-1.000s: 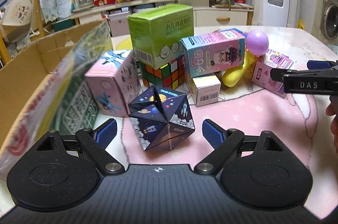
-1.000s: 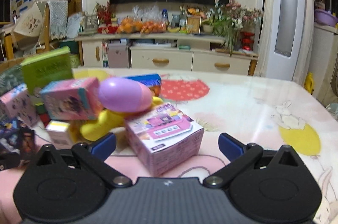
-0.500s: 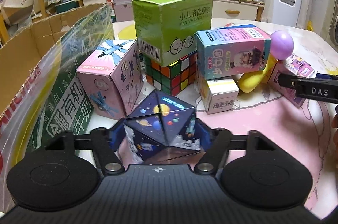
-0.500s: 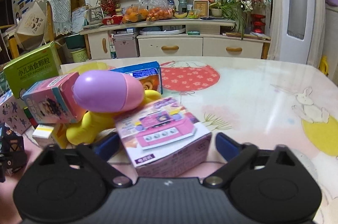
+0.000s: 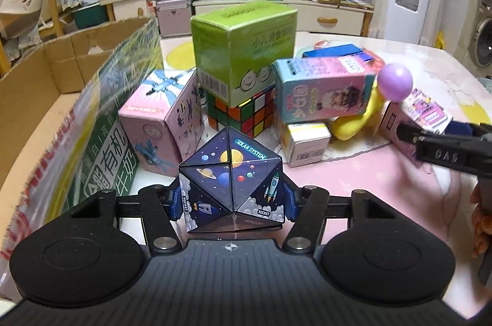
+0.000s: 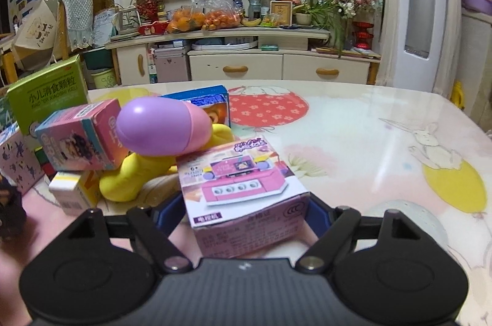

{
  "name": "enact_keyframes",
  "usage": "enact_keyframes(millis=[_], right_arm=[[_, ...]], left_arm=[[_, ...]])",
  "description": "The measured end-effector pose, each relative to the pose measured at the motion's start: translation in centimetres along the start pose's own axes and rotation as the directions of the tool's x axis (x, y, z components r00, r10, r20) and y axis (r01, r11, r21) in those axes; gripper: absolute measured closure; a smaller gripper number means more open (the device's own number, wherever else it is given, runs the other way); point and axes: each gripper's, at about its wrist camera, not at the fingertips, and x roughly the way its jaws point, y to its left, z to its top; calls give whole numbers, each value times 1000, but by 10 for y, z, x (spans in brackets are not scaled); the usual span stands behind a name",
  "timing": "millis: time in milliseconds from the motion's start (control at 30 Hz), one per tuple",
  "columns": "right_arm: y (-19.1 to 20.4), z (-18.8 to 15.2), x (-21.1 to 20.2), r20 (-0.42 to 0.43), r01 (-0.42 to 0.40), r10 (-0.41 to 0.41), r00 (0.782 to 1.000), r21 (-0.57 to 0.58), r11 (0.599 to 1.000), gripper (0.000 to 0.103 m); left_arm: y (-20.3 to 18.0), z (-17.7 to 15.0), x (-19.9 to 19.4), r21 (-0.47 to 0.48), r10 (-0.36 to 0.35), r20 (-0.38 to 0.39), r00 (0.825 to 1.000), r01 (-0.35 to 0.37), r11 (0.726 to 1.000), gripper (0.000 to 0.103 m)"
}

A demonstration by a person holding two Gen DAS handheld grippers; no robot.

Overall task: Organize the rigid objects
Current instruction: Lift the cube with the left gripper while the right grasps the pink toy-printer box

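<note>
Solar-system cube (image 5: 230,184) sits at lower centre of the left wrist view, clamped between the blue pads (image 5: 175,198) of the left gripper (image 5: 231,200). One second earlier the jaws stood wide apart on either side of it; they have since advanced and closed onto its two side faces. The grasp therefore appears complete, and the cube is judged ready for transfer to the cardboard box (image 5: 46,73) at the left edge of the frame.

The pink toy box (image 6: 246,190) at lower centre of the right wrist view has undergone the same change: the right gripper (image 6: 243,212) has moved forward from an open stance and now presses its pads against both sides of the carton. It rests on the table (image 6: 369,126), touching the yellow toy (image 6: 135,175) that carries the purple egg (image 6: 160,129).

Pose: the left gripper is held low and level, pointing toward the stacked green box (image 5: 243,55) and Rubik's cube (image 5: 243,110) at frame centre. The right gripper enters the left wrist view from the right edge, also low and roughly horizontal
</note>
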Motion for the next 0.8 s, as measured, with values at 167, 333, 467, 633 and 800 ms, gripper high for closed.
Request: enact_keyframes(millis=[167,333,467,633,800], right_arm=[[4,-7,-15,10,58,-58,998,1,998,23],[6,-13,-25,3,119,-119,993,7,993,23],[11,-16,-32,-2,146,-146,989,7,989,23],[18,-21,-45,0,168,-168,986,-16,986,23],[24,-26,-61,14,170,-170,985,-25,985,23]], left_arm=[[-2,4,-9,29,-26,34,999,25,999,30],[1,10,-16,46,-44,73,996,41,998,30],[5,14,-19,49,-61,100,993,56,997,30],[15,20,-20,43,-78,119,990,73,996,30],[20,24,-26,42,-88,142,986,83,996,30]])
